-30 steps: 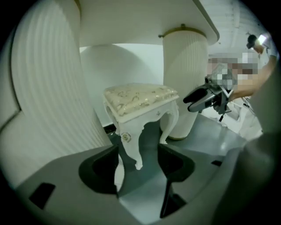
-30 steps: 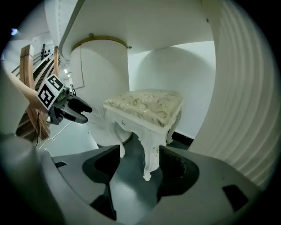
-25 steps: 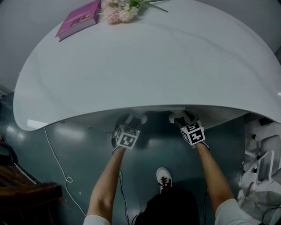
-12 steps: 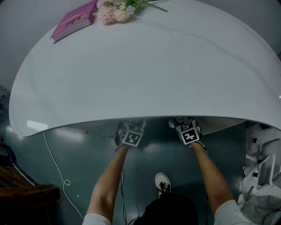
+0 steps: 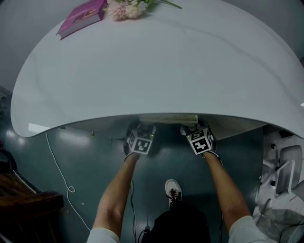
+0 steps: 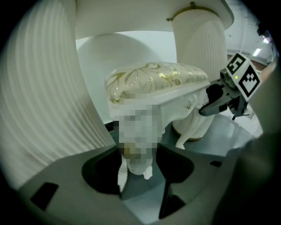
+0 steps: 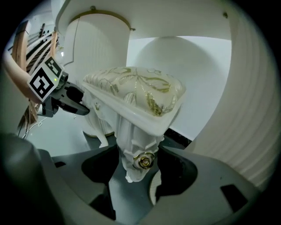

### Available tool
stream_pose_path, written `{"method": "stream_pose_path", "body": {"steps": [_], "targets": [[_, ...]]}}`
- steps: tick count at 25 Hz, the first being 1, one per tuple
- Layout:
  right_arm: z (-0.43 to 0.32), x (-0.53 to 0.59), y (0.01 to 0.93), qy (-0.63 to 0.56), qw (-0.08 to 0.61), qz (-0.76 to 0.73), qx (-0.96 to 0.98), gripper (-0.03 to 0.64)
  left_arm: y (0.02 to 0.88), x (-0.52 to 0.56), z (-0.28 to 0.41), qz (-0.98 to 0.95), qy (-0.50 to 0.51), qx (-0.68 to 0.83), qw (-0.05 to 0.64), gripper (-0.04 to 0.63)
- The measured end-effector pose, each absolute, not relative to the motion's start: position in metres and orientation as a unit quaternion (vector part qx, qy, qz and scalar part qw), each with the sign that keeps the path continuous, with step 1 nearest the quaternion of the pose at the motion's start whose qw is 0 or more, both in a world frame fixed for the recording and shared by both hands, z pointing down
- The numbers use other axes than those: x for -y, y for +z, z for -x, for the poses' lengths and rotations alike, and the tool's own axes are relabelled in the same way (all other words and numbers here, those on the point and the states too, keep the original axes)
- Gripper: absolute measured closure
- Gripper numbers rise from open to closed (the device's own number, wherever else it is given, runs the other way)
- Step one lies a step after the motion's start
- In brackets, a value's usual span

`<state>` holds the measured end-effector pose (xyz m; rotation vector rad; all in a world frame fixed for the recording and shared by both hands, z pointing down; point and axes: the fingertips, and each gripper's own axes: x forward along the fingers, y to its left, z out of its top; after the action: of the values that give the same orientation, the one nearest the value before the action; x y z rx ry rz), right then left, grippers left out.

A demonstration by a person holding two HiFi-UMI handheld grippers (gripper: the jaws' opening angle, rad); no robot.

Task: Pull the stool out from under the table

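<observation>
Reaching under table [image 5: 156, 71], both arms [image 5: 116, 190] at stool [image 5: 168, 118]

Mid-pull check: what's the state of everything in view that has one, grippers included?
stool: upright, mostly under the table, seat edge showing at its rim.
left gripper: jaws have just been closing, clamped on a stool leg.
right gripper: clamped on another stool leg.
book: closed, flat on the table.
flowers: lying beside the book.
</observation>
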<state>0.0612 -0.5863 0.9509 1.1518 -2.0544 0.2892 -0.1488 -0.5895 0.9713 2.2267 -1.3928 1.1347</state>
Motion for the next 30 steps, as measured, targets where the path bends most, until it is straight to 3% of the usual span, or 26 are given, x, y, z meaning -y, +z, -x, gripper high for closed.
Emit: {"method": "stream_pose_path", "body": {"steps": [9,30], "targets": [[-0.065,0.518,0.955,0.12,0.42,-0.419,0.797,0.331,0.974,0.518,0.149,-0.764,0.424,0.46,0.161,0.356],[-0.056,0.359,0.941,0.186,0.421,-0.403,0.791,0.347,0.956,0.359,0.159,-0.758,0.442,0.434,0.203,0.37]]}}
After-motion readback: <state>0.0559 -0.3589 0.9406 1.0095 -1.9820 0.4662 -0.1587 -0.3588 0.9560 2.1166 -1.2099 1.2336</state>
